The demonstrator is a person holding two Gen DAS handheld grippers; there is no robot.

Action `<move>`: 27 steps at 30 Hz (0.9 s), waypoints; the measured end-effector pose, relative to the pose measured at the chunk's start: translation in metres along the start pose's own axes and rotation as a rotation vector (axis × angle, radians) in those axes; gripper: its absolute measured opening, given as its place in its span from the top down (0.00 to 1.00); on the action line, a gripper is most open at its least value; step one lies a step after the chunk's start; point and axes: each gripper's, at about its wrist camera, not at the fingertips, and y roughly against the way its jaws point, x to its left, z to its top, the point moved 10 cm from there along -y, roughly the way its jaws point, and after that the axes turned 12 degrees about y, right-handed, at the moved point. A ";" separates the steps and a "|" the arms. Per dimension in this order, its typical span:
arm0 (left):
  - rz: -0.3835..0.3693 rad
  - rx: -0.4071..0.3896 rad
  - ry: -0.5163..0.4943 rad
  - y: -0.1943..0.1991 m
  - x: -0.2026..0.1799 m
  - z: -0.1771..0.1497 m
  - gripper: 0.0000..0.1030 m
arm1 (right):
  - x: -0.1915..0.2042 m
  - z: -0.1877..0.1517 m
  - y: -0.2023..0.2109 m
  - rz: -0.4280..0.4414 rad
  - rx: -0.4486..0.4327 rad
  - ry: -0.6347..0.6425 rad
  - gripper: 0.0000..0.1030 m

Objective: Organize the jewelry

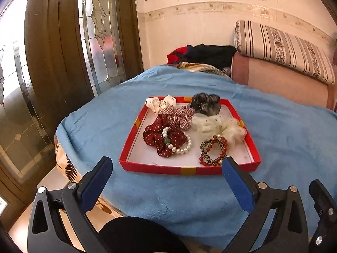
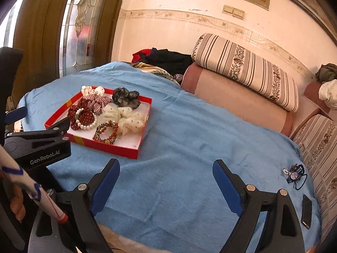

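A red tray (image 1: 130, 135) (image 2: 118, 150) lies on the blue blanket. It holds several scrunchies, a pearl bracelet (image 1: 181, 147) (image 2: 87, 125) on a dark red dotted scrunchie (image 1: 155, 135), and a brown bead bracelet (image 1: 212, 150) (image 2: 106, 131). A blue hair tie with a crystal charm (image 2: 294, 175) lies alone on the blanket at the far right. My left gripper (image 1: 166, 166) is open and empty just before the tray's near edge. My right gripper (image 2: 166, 170) is open and empty over bare blanket, right of the tray.
The blue blanket (image 2: 189, 137) covers a table or bed. A pink sofa with a striped cushion (image 2: 248, 71) stands behind. A dark phone (image 2: 306, 213) lies at the right blanket edge. Dark clothes (image 1: 210, 54) are piled at the back. A glass door (image 1: 94, 31) is on the left.
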 end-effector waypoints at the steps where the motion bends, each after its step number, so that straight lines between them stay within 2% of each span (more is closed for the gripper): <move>1: 0.010 -0.002 0.001 -0.002 0.001 -0.001 0.00 | 0.001 -0.002 -0.003 0.003 0.008 0.001 0.10; 8: 0.013 0.035 0.027 -0.015 0.003 -0.004 0.00 | 0.009 -0.009 -0.014 0.018 0.035 0.007 0.10; 27: 0.000 0.045 0.034 -0.017 0.005 -0.004 0.00 | 0.020 -0.013 -0.020 0.023 0.059 0.039 0.10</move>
